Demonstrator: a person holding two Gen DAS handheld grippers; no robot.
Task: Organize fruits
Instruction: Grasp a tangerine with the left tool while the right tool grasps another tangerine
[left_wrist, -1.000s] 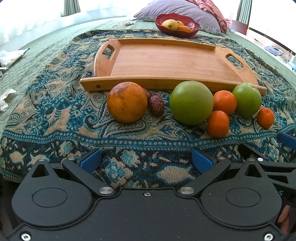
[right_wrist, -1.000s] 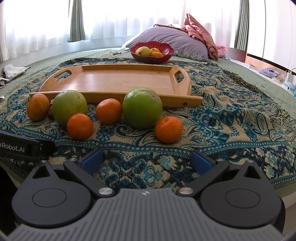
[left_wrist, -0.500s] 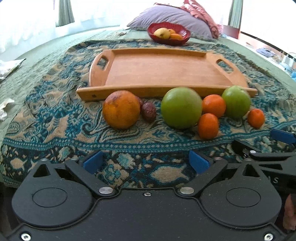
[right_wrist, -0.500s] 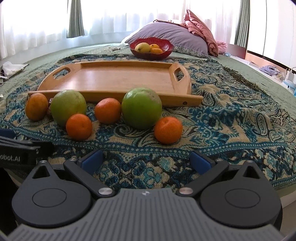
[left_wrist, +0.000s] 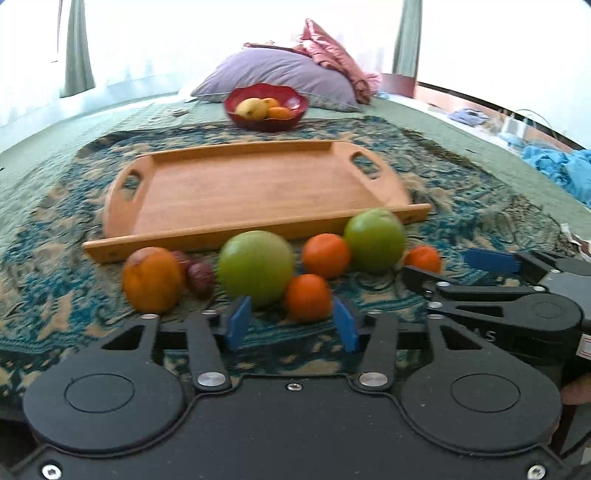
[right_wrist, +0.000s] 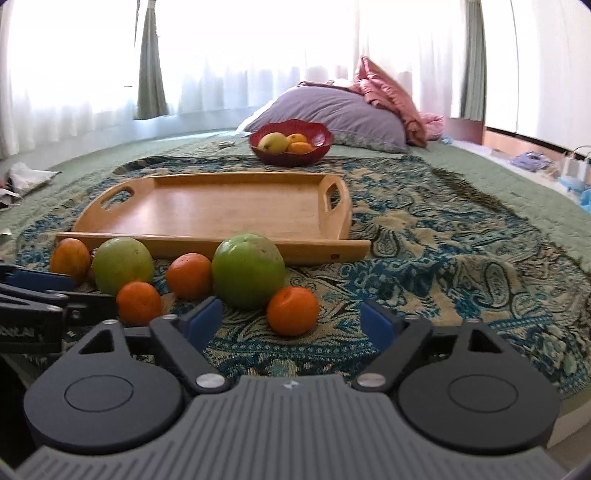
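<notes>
Several fruits lie in a row on the patterned cloth in front of an empty wooden tray (left_wrist: 236, 184) (right_wrist: 221, 206). There are two large green fruits (left_wrist: 255, 267) (right_wrist: 248, 275), a large orange (left_wrist: 152, 280), dark dates (left_wrist: 199, 275) and three small tangerines. My left gripper (left_wrist: 291, 326) is open, its jaws narrowed, just short of the near tangerine (left_wrist: 308, 297). My right gripper (right_wrist: 291, 325) is open and empty, just short of the rightmost tangerine (right_wrist: 293, 311). Each gripper shows at the edge of the other's view.
A red bowl (right_wrist: 291, 142) with a yellow fruit and oranges stands behind the tray, before a purple pillow (right_wrist: 332, 118). The patterned cloth (right_wrist: 461, 258) covers a green bedspread. Blue cloth (left_wrist: 561, 168) lies at the far right, papers (right_wrist: 26, 181) at the far left.
Both grippers have moved forward toward the fruit row. The left gripper's jaws have narrowed and swung right to face the near tangerine. No fruit has moved.
</notes>
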